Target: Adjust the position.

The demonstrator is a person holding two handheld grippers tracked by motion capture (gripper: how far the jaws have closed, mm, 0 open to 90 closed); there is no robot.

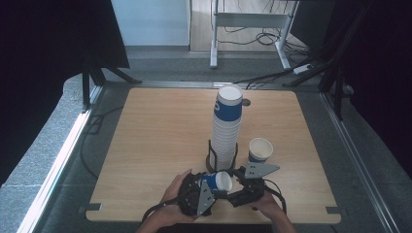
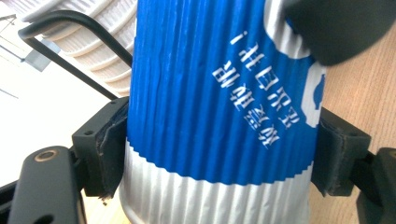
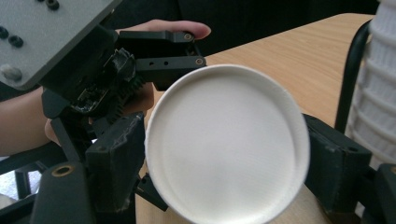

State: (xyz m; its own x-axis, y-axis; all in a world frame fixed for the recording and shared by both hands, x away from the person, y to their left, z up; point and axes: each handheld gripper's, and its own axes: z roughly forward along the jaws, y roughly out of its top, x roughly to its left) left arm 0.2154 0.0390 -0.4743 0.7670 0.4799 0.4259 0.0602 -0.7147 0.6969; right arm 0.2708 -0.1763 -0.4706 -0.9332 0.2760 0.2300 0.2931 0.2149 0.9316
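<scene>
Carrying surface: a square wooden table (image 1: pixel 160 141), light grain, on a grey floor (image 1: pixel 48 145). Directly on it: a black wire holder (image 1: pixel 212 156) with a tall stack of cups (image 1: pixel 226 128), just beyond both grippers; one upright paper cup (image 1: pixel 260 149) just beyond the right gripper (image 1: pixel 232 187), beside the holder.

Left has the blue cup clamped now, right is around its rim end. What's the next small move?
Probably back the right gripper off the blue cup: the left gripper fingers press its ribbed sides, while the right fingers only flank the rim.
</scene>
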